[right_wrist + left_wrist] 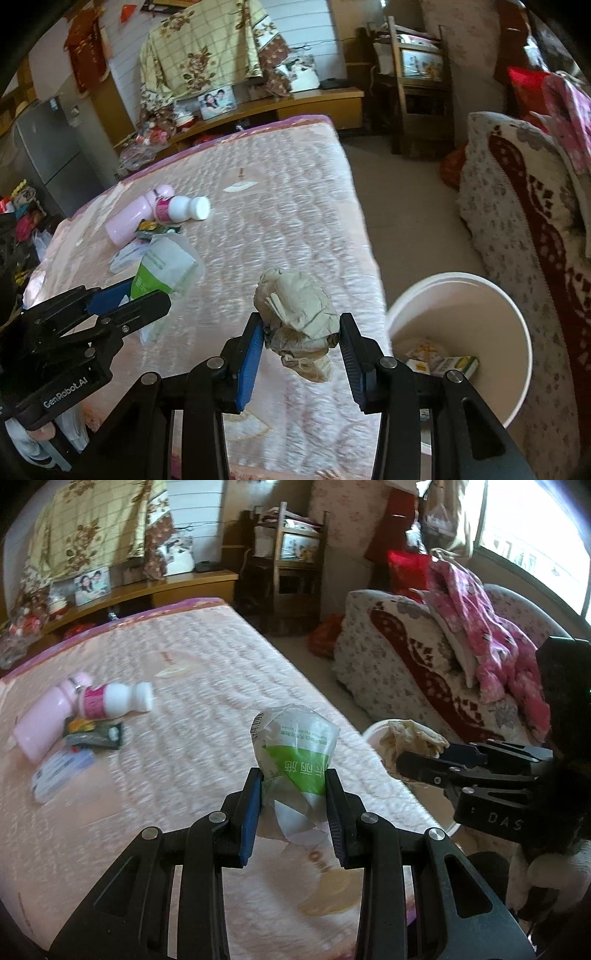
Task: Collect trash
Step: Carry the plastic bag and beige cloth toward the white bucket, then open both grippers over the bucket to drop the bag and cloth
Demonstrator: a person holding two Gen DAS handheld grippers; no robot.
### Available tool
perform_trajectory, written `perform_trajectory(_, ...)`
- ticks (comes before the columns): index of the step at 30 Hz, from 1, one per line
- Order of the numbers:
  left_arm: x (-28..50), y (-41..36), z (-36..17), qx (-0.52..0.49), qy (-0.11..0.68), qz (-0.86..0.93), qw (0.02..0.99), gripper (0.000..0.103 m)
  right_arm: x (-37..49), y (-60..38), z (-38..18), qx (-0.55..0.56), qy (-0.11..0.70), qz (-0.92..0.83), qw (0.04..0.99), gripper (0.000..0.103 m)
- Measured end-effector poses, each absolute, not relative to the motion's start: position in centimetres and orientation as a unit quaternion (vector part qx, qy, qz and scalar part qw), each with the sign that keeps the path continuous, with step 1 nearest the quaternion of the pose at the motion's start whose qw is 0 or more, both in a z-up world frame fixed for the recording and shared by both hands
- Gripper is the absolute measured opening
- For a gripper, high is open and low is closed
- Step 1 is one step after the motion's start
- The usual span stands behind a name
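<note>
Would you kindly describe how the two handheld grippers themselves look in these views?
Both are black linkage frames with silver pivot pins and flat ribbed blue pads. The left gripper bears white "GenRobot.AI" lettering on its body, seen from the right wrist view. The right gripper shows white "DAS" letters. No cables show.

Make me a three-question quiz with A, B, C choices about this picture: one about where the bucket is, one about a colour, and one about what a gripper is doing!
1. Where is the white bucket?
A. on the bed
B. on the floor beside the bed
C. on the wooden shelf

2. What colour is the band on the tissue pack in the left gripper?
A. green
B. red
C. purple

3. What is between the right gripper's fingers?
A. nothing
B. a bottle
C. a crumpled paper wad

Answers: 1 B, it stands off the edge of the bed. 2 A, the printed band is green. 3 C, the beige wad sits between the pads.
</note>
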State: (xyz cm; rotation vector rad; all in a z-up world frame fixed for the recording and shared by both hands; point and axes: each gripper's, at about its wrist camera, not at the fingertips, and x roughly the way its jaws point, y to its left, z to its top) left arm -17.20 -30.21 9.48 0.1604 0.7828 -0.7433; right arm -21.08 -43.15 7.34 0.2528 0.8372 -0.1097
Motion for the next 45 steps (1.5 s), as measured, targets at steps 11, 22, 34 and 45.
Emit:
perform_trajectory(11, -18.7, -35.9, 9.0, 0.092, 0.381, -0.396, 0.830, 0.031, -24.0, -47.8, 6.9, 0.147, 0.399, -0.094, 0.900, 0.041)
perform_trajectory(22, -19.8, -41.4, 7.6, 0.096, 0.414, -0.441, 0.790, 0.031, -26.8, -52.4, 5.0, 0.178, 0.402, -0.141, 0.887, 0.042)
perform_trajectory(34, -19.1, -43.8, 6.4, 0.065, 0.441, -0.451, 0.773, 0.050, -28.0, -55.5, 3.2, 0.196, 0.409, -0.186, 0.872, 0.062)
perform_trajectory(45, -18.7, -42.0, 6.4, 0.068, 0.437, -0.429, 0.787, 0.053, -27.4, -54.2, 3.1, 0.196, 0.417, -0.171, 0.871, 0.062)
